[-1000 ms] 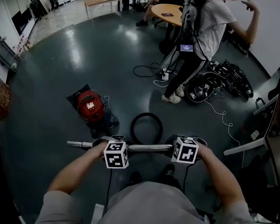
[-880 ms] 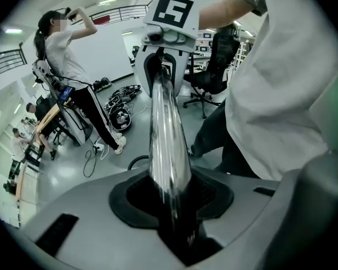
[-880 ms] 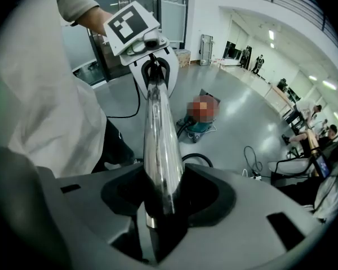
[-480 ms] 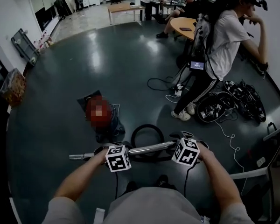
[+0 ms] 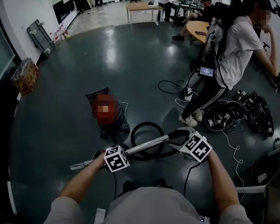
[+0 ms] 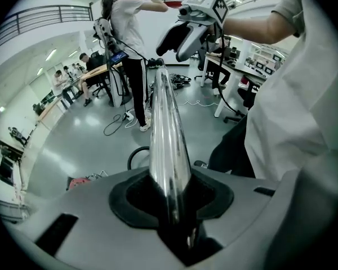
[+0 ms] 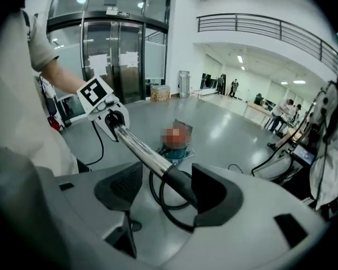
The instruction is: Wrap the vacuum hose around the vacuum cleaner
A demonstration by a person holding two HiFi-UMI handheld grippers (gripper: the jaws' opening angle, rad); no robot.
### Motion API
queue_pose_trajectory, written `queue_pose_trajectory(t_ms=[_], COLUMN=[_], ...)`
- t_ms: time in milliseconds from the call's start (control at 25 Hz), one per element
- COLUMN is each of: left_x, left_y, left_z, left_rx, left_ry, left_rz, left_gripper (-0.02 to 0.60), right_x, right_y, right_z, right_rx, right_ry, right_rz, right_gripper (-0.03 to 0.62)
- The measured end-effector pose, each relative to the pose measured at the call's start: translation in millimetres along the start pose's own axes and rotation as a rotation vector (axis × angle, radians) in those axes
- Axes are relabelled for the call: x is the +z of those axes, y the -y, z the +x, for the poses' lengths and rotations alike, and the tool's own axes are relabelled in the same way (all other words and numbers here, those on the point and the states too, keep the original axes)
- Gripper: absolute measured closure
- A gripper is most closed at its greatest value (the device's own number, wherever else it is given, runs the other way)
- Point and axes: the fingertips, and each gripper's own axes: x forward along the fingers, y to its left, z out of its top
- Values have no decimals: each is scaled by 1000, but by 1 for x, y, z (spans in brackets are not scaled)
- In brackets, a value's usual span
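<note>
Left tool (image 6: 170, 204) pinches the metal wand (image 5: 147, 146) near its bare end, with pads pressed on both sides of the tube. Right tool (image 7: 167, 187) is spread wide and its jaws have just been opening. The wand's black cuff (image 7: 183, 192) runs between them, close to the pad on that view's right, not pinched; contact with that pad can't be judged.

In the head view the wand slants from the left tool, low on the left, up to the right tool. The black hose (image 5: 132, 135) lies on the floor in a loop just beyond the wand, between the tools and the vacuum cleaner (image 5: 115, 125). The cleaner, red on top, stands on the floor past the loop, apart from both tools. The hose isn't wrapped round the cleaner.

Count: one vacuum cleaner, one hose, one wand, two tools. One standing person in a white shirt (image 5: 238, 50) is off to the right, well apart from the cleaner.
</note>
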Motion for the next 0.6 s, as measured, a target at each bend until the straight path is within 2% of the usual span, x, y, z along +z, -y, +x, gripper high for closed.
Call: queue_pose_trajectory(t_ms=[80, 240, 440, 600], left_x=[-1, -8, -23, -32], left_y=[0, -2, 3, -5], left_z=[3, 2, 4, 12], left_rx=[7, 30, 28, 37], left_ry=[6, 34, 106, 166], left_rz=[-47, -137, -289, -375], left_gripper=[443, 443, 443, 443], right_x=[4, 22, 26, 25], right_y=[-2, -23, -51, -66], right_z=[0, 4, 24, 50], right_rx=[30, 159, 208, 269], right_ry=[17, 137, 211, 250], right_rz=[30, 139, 272, 449], right_gripper=[322, 333, 452, 465])
